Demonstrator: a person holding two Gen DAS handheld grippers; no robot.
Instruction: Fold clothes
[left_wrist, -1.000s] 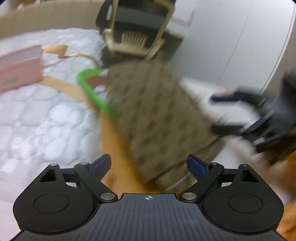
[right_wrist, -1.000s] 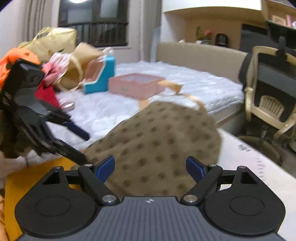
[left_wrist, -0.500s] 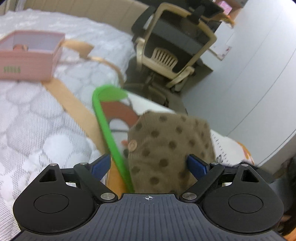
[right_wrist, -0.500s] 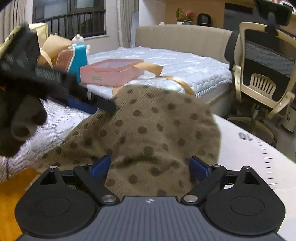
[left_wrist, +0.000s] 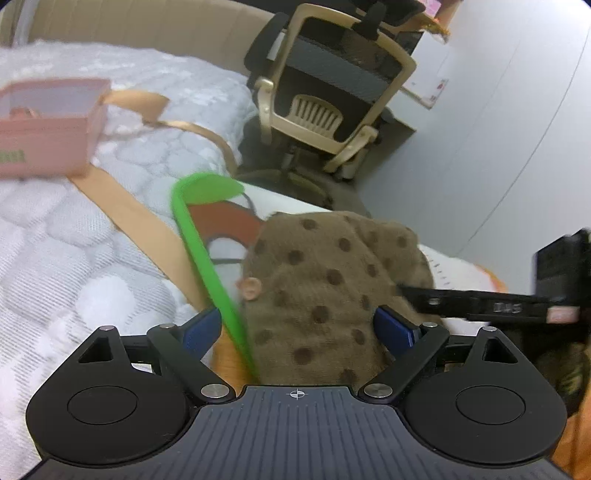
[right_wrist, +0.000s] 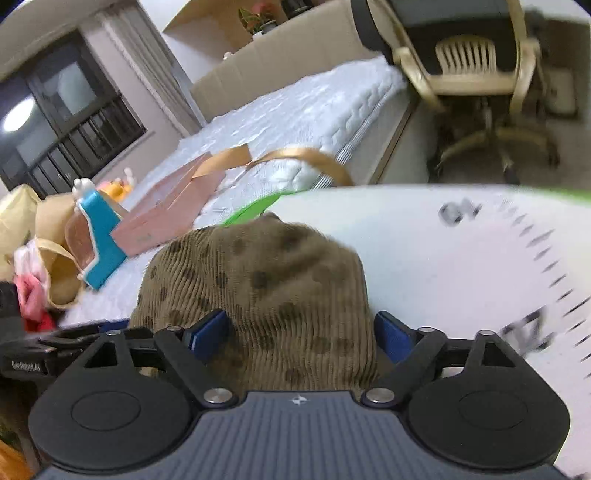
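A white counter (right_wrist: 443, 258) printed with ruler marks fills the space ahead and right of the right gripper (right_wrist: 301, 332), its green rim (left_wrist: 207, 258) running along the quilted white bed (left_wrist: 74, 258) to the left. Past the counter's far edge stands a beige office chair (left_wrist: 325, 96). The brown polka-dot garment (right_wrist: 266, 288) lies bunched on the counter between both sets of jaws, which stand wide around it. The left gripper (left_wrist: 303, 328) meets it from the opposite side. On the bed sit a pink box (left_wrist: 48, 125), tan ribbon (left_wrist: 147, 229) and a blue carton (right_wrist: 99, 236).
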